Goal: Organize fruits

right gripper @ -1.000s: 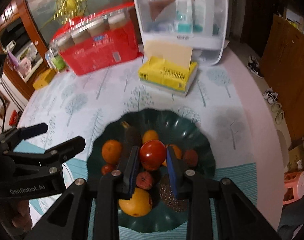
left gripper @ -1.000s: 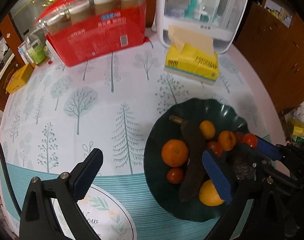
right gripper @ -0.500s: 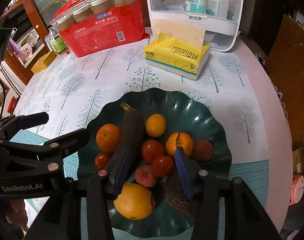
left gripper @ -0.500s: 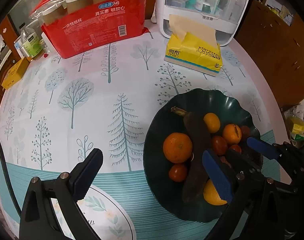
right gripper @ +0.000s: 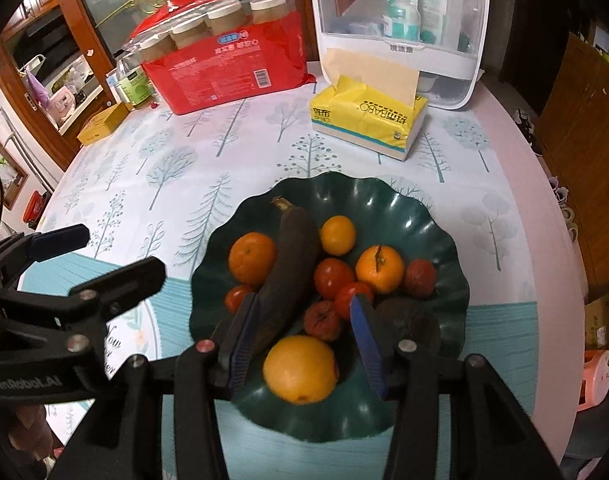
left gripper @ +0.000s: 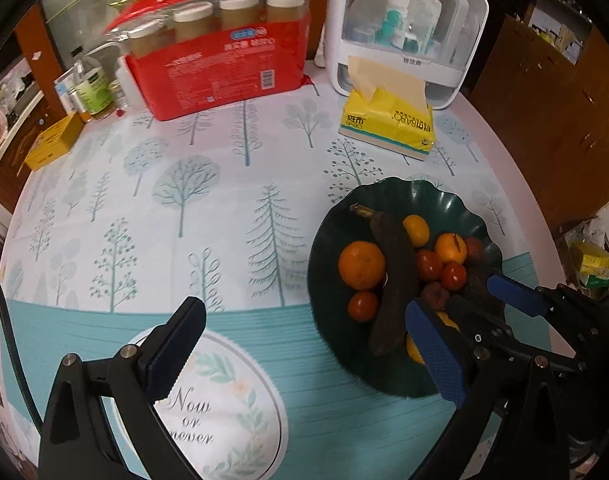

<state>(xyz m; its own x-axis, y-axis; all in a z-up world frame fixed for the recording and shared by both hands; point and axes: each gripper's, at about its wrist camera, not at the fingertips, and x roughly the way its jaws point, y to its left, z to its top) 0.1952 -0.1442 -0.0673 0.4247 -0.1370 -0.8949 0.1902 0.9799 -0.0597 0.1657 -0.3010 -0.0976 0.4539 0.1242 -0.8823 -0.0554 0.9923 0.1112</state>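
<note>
Hovering over the bowl (right gripper: 436, 216) on the worktop (left gripper: 224, 200), your right tool (right gripper: 304, 332) has just spread its jaws and grips nothing; every fruit, tomato (right gripper: 354, 294) included, lies inside. Your left tool (left gripper: 304, 356) gapes, empty.

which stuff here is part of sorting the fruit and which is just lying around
Job: dark green plate; blackened banana; oranges; tomatoes; right gripper, open.

Lying about: yellow tissue pack; red cup pack; white organiser.

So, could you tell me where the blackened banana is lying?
In the right wrist view, the blackened banana lies left of centre in the green plate, beside an orange.
</note>
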